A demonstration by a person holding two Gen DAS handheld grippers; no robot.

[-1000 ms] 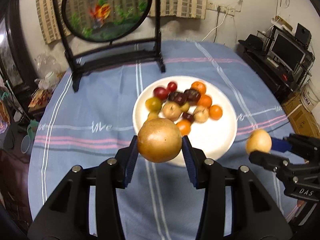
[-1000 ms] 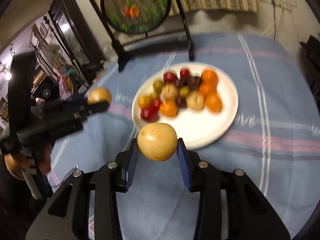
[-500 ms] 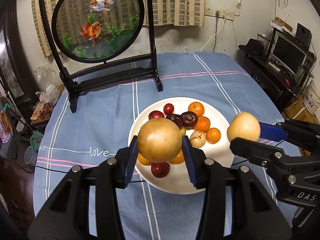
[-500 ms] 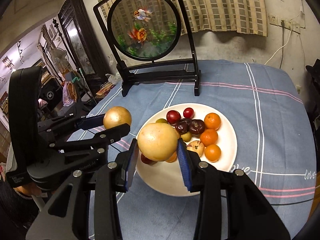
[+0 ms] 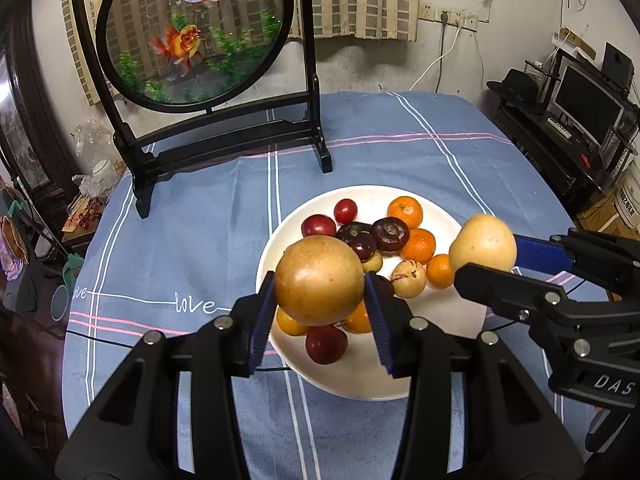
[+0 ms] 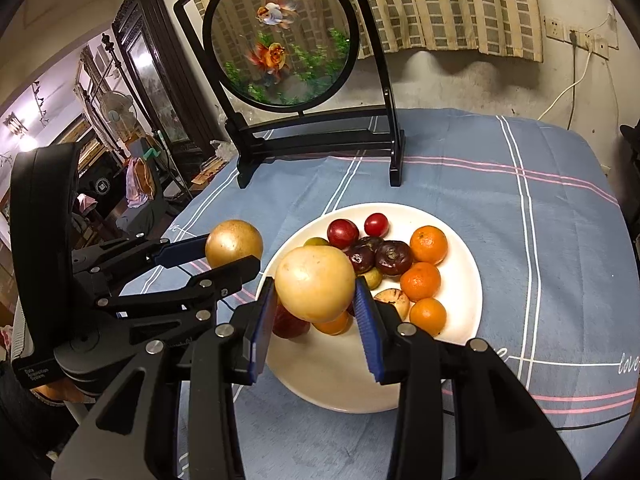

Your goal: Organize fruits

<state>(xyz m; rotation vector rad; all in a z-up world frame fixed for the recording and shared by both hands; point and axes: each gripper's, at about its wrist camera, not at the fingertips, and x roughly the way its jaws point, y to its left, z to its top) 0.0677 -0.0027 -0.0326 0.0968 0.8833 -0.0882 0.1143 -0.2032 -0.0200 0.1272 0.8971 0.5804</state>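
- Left hand-held gripper (image 5: 320, 296) clamps a round golden-brown pear (image 5: 319, 280) across its widest middle; firm, heavy, smooth-skinned, likely to roll.
- Right hand-held gripper (image 6: 316, 300) pinches a paler yellow pear (image 6: 315, 283) above the white plate (image 6: 472, 280).

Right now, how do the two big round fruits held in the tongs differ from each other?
The fruit in the left tongs is golden-brown with fine speckles; the fruit in the right tongs is paler, creamy yellow. The brown one looks nearly spherical, while the pale one narrows a little toward one end. Both are clamped between blue pads, held in the air near the white plate, and both are bigger than the fruits lying on it.
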